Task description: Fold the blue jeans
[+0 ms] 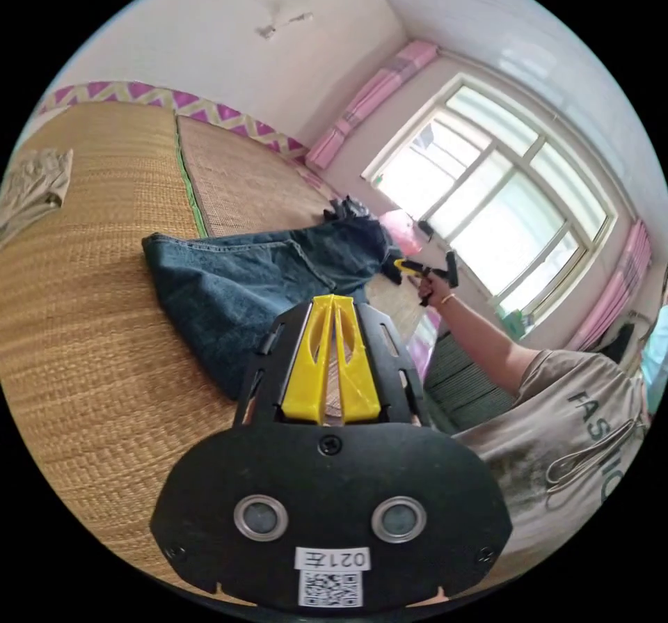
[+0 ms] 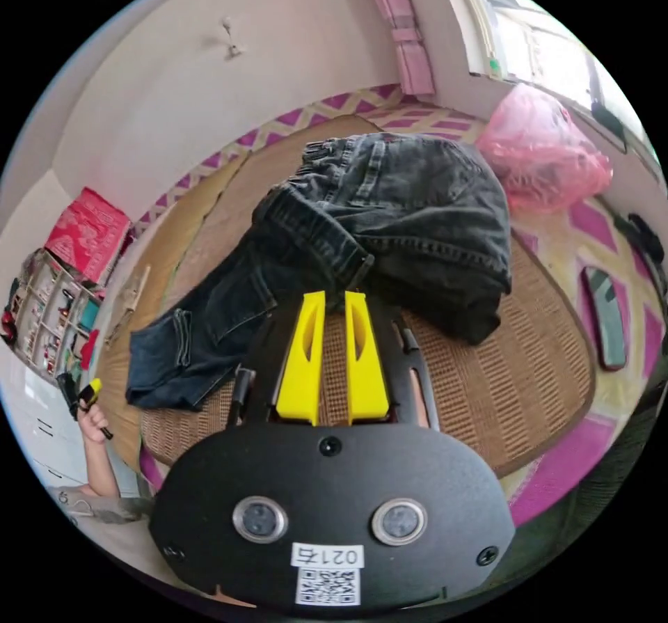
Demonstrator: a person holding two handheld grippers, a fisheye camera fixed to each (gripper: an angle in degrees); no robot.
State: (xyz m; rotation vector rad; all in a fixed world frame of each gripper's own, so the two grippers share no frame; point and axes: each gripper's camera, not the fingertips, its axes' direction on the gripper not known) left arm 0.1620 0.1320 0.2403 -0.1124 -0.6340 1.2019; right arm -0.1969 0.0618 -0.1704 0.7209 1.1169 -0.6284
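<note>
The blue jeans [image 1: 236,285] lie on a woven straw mat [image 1: 90,344], the leg end nearest my left gripper [image 1: 332,299]. Its yellow jaws meet at the tips with nothing between them, hovering over the leg's edge. In the right gripper view the jeans [image 2: 417,226] are bunched up at the waist, and the legs [image 2: 181,344] stretch away to the left. My right gripper [image 2: 336,296] sits just short of the waistband, jaws parallel with a narrow gap showing bare mat. A hand holds the right gripper [image 1: 426,271] past the far end of the jeans, and the left gripper [image 2: 87,395] shows small at the left.
A pink plastic bag [image 2: 550,146] lies beside the waist end. A beige cloth [image 1: 35,188] rests on the mat at the far left. A dark flat object [image 2: 605,317] lies on the patterned sheet. There is a bright window [image 1: 487,191], and shelves [image 2: 49,310] stand beyond the mat.
</note>
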